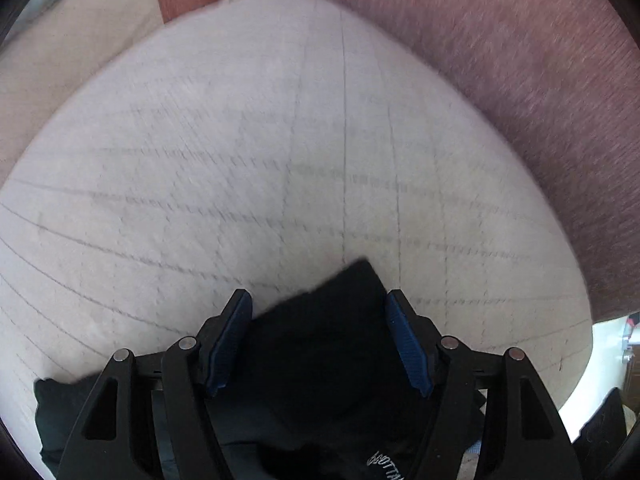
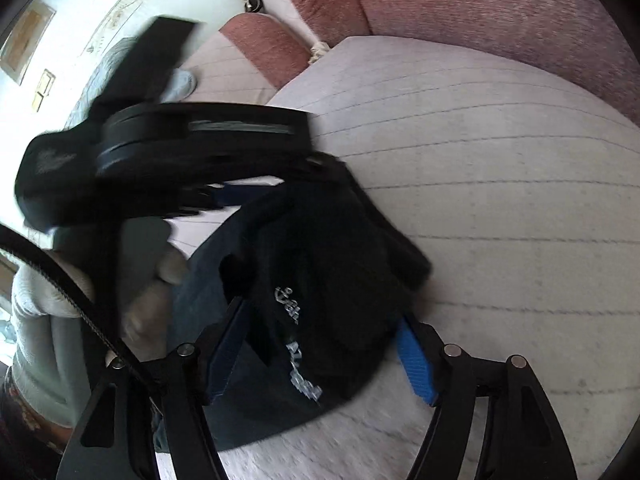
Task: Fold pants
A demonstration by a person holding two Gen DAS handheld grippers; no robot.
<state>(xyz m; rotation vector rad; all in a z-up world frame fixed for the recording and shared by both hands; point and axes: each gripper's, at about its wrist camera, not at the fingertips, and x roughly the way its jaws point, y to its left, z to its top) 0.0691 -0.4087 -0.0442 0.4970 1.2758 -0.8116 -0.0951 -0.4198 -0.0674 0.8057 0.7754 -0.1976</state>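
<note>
Dark pants [image 2: 304, 300], bunched w/ white lettering showing, lie on the pale lined cushion [image 2: 500, 168], near its front edge & well apart from the pink sofa back [image 2: 500, 12] behind it. Left gripper [image 1: 319, 304] points steeply down over the pants, blue pads spread w/ cloth between them, pads not pressing it. Right gripper [image 2: 320, 320] is spread too, straddling the lettered part of the pants w/o pinching; the left gripper's body shows blurred just beyond the pants in right wrist view.
</note>
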